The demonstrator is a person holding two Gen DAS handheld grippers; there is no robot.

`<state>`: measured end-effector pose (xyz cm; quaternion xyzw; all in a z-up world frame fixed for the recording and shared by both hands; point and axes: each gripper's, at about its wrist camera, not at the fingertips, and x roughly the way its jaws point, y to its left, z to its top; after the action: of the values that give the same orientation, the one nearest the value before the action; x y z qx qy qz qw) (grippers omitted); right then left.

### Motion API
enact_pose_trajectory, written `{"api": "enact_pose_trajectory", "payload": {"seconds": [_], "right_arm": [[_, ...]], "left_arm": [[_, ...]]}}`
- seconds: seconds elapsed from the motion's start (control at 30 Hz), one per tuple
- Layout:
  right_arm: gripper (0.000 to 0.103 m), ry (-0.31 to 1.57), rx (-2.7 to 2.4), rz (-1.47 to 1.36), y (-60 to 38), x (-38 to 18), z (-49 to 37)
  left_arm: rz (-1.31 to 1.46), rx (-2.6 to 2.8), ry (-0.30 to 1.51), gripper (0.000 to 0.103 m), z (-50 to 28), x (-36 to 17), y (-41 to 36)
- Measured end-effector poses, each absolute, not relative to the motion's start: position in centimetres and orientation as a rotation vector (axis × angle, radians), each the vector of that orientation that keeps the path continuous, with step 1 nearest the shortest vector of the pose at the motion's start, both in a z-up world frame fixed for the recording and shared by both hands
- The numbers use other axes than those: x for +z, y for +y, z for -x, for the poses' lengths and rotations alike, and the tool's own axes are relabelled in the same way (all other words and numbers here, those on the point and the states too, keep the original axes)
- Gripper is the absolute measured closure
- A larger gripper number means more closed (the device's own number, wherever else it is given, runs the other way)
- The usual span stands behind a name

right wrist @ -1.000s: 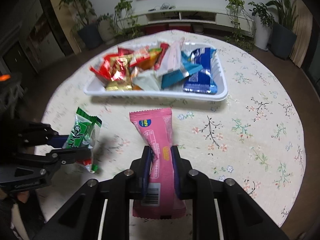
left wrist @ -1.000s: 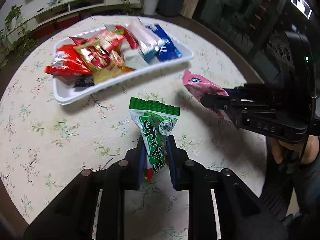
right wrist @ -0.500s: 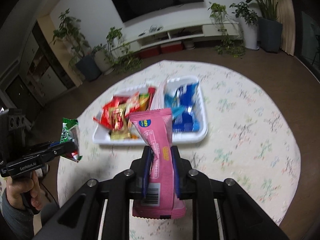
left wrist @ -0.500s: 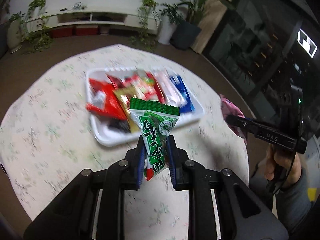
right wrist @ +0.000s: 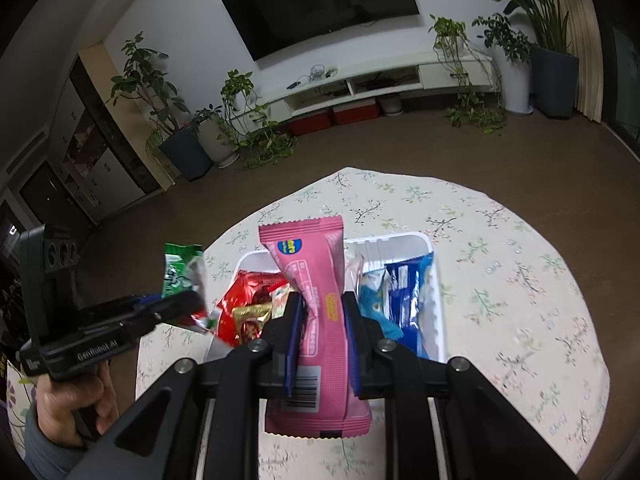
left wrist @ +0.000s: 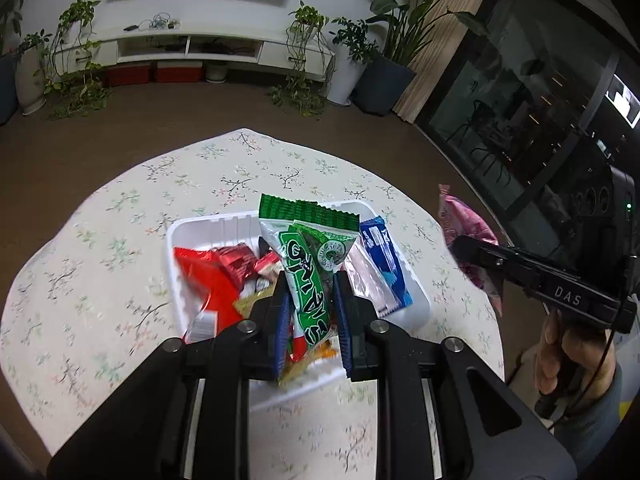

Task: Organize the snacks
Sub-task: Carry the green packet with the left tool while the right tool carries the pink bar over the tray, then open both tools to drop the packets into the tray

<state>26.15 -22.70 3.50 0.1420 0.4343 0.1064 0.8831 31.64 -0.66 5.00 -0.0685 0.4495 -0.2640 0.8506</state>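
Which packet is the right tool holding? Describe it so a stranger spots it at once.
Find the round flowered table with the white tray of snacks. Held above the tray in the right tool is a long pink packet, the only pink one with a blue-and-yellow logo.

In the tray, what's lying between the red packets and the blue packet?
In the left wrist view, a pale pink packet lies beside the blue packet in the white tray. The held green packet hides the rest toward the red packets.
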Motion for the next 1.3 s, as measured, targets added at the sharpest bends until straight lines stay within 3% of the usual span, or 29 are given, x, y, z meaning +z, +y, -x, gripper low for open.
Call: {"api": "enact_pose_trajectory", "payload": {"seconds": [0.6, 0.87, 1.07, 1.13, 1.3], "right_arm": [[0.082, 1.057, 0.1, -0.336, -24.2, -5.7, -32.6], [0.073, 1.06, 0.114, -0.312, -23.8, -6.8, -32.2], [0.069, 1.051, 0.114, -0.32, -24.0, -6.6, -31.8], [0.067, 1.049, 0.116, -0.319, -23.8, -6.4, -31.8], [0.063, 1.038, 0.122, -0.307, -23.8, -5.9, -31.0]], "left_arm": [[0.097, -0.515, 1.043, 0.083, -36.0, -3.0, -5.7], [0.078, -0.505, 1.018, 0.08, -36.2, -3.5, -6.6], [0.058, -0.497, 1.018, 0.071, -36.0, -3.9, -7.0], [0.07, -0.491, 1.014, 0.061, -35.9, -4.0, -6.8], [0.079, -0.485, 0.991, 0.058, -35.8, -3.4, -6.3]]}}
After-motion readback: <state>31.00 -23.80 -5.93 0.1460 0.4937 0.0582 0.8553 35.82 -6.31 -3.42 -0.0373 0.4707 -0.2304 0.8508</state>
